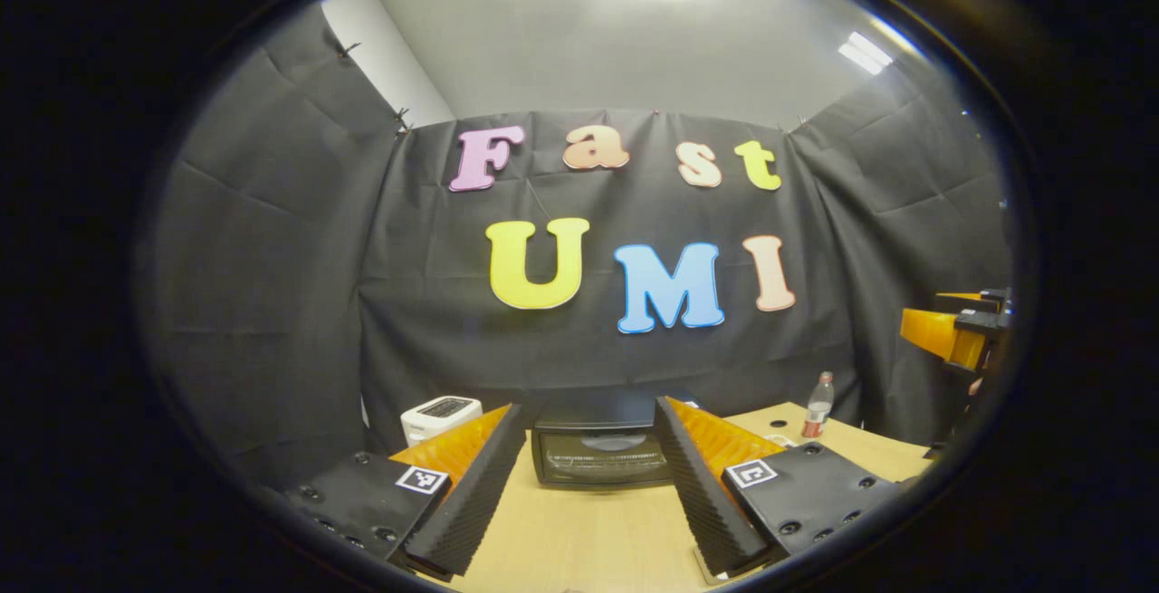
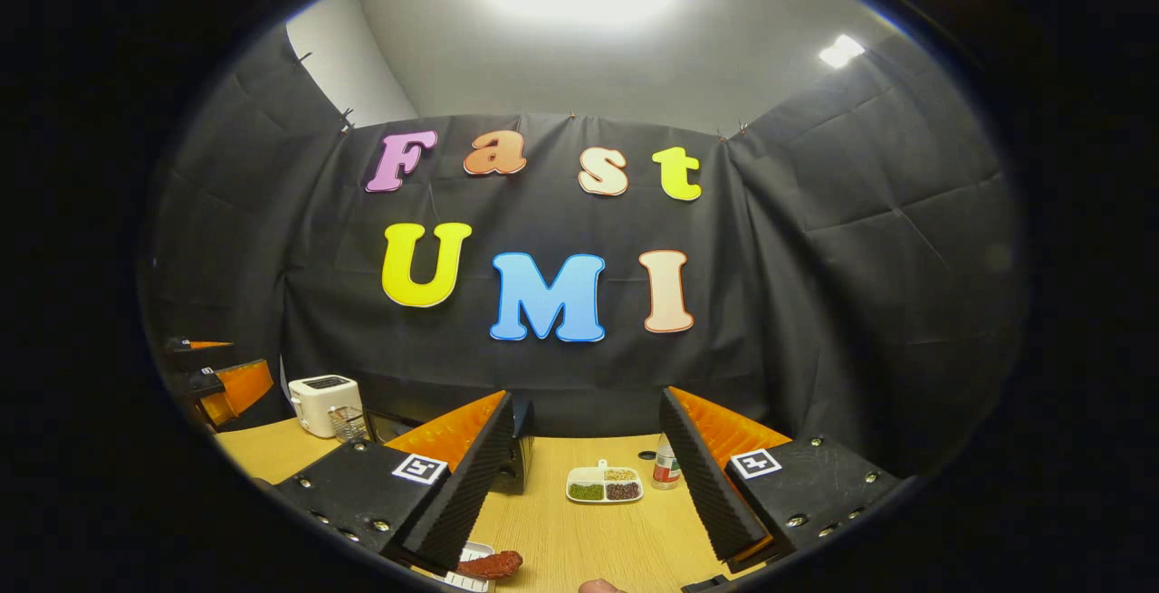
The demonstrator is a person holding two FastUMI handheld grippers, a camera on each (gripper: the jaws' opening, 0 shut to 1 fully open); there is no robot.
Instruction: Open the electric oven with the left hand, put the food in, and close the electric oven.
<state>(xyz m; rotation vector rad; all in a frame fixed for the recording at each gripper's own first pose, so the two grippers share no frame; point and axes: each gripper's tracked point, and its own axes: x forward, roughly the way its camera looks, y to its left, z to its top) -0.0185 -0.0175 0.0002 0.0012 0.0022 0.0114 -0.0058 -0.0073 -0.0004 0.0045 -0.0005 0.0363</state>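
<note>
Three fillings in divided dish (image 2: 604,484)

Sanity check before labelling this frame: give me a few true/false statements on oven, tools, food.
1. The oven door is shut. True.
2. The left tool grips the oven handle. False: it is open, short of the oven, holding nothing.
3. The right tool is open. True.
4. The red food is inside the oven. False: it lies on a plate on the table.
5. A bottle stands beside the divided dish. True.
</note>
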